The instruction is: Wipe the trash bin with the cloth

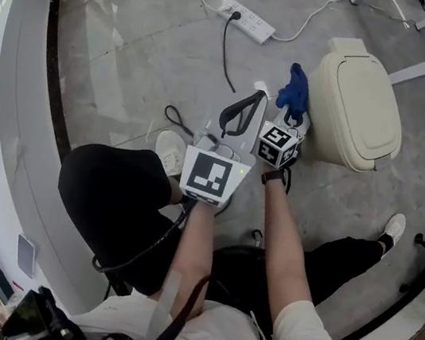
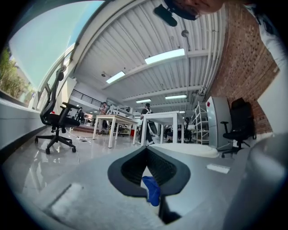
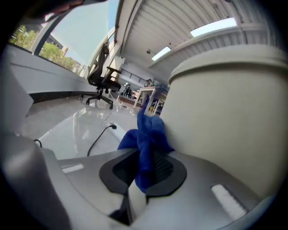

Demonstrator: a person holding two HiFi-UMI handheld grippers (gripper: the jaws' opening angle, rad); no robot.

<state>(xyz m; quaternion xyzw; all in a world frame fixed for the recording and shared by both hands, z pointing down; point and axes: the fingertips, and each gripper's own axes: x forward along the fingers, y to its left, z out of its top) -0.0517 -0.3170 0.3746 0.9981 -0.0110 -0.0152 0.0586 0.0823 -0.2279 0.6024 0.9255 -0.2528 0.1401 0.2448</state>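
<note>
Concrete floor (image 1: pixel 135 55): cloth (image 1: pixel 295 88) beside trash bin (image 1: pixel 360 109).

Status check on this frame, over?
Right gripper shut on blue cloth, cloth at trash bin side. Left gripper shut, off the bin. Nothing in the way.

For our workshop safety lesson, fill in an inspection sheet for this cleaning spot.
Surface: grey polished floor.
Job's things: beige trash bin, lid down; blue cloth at its side.
Clutter: nothing seen.
Grippers: right gripper shut on the cloth; left gripper shut, tips together.
Cables: white power strip with a black cable plugged in, trailing over the floor.
Surroundings: office chair, white tables, brick wall.
</note>
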